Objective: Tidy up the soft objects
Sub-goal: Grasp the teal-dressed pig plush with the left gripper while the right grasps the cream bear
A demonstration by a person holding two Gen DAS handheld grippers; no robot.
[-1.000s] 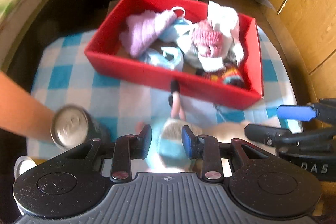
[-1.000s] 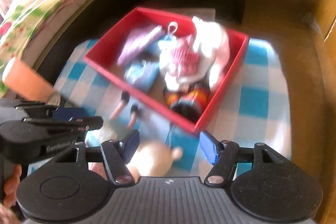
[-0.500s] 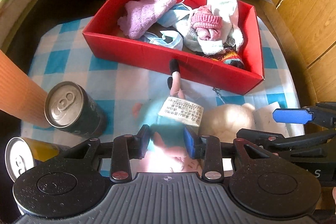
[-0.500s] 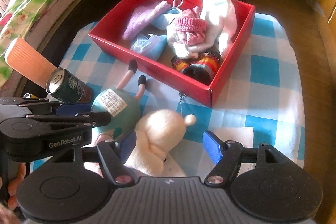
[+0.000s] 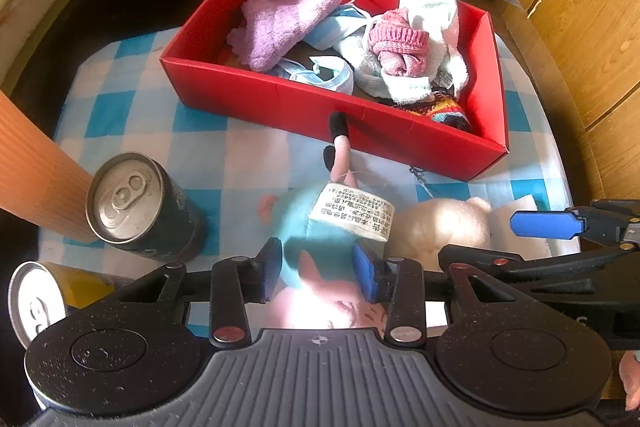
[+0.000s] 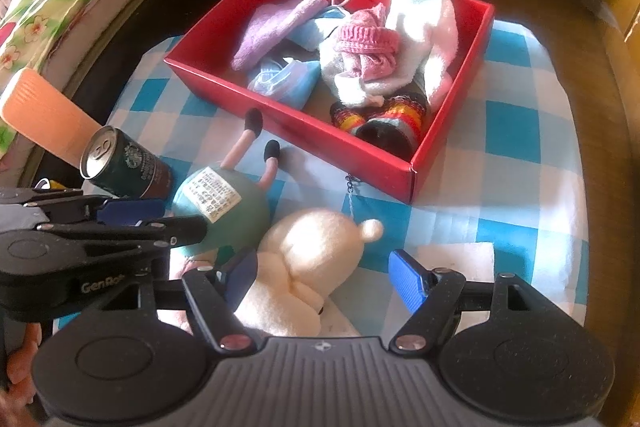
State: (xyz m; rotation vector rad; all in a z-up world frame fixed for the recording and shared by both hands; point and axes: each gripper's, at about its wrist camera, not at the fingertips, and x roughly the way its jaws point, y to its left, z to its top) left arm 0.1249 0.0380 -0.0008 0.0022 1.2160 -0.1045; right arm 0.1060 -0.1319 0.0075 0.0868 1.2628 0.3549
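Left claw (image 5: pixel 318 273): jaws opening around the blue plush toy (image 5: pixel 316 227), no longer pinching, toy set down on the table (image 5: pixel 120 95). Right claw (image 6: pixel 324 277) spread, cream plush toy (image 6: pixel 308 255) between its fingers. Ahead, the red box (image 5: pixel 304 103) already holds cloths, masks, socks; both toys still outside it.

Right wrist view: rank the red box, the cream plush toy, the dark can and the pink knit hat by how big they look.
1. Red box, clearly largest.
2. Cream plush toy, though it lies nearest the camera, which inflates it.
3. and 4. Dark can and pink knit hat look alike; not ranked.
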